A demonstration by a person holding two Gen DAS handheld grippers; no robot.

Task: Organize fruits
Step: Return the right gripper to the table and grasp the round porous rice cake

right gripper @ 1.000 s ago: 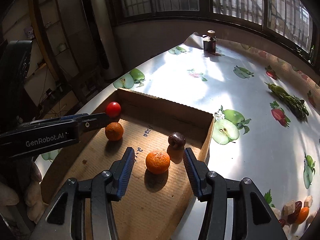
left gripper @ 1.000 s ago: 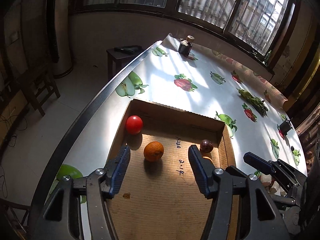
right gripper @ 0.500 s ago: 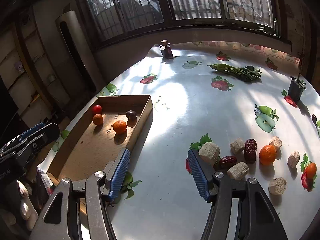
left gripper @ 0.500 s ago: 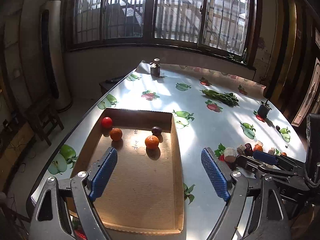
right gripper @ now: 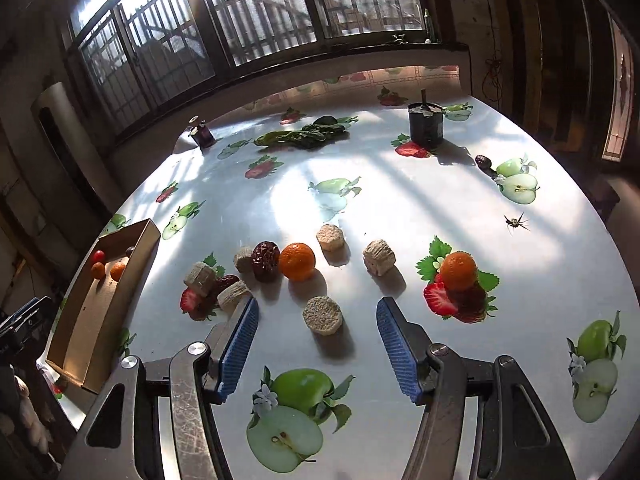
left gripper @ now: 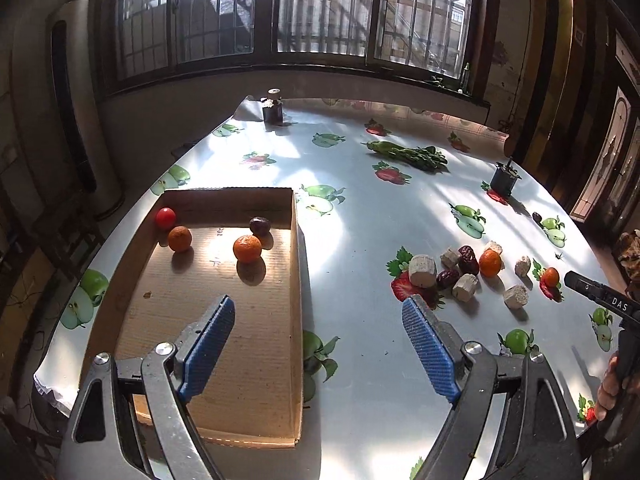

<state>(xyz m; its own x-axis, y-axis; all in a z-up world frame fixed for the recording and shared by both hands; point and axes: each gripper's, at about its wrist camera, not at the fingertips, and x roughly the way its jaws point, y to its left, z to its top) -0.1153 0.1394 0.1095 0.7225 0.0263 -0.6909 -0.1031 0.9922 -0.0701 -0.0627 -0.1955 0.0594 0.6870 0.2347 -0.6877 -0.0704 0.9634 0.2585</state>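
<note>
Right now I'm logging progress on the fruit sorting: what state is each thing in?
left gripper: open, empty
right gripper: open, empty, above a beige chunk
cardboard box: open-topped, holding four fruits
oranges: two loose on the table
dried dates: on the table, among beige chunks

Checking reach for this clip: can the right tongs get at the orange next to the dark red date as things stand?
Probably yes. The right tongs are open and empty, and only a pale round chunk lies before the orange, slightly aside.
</note>
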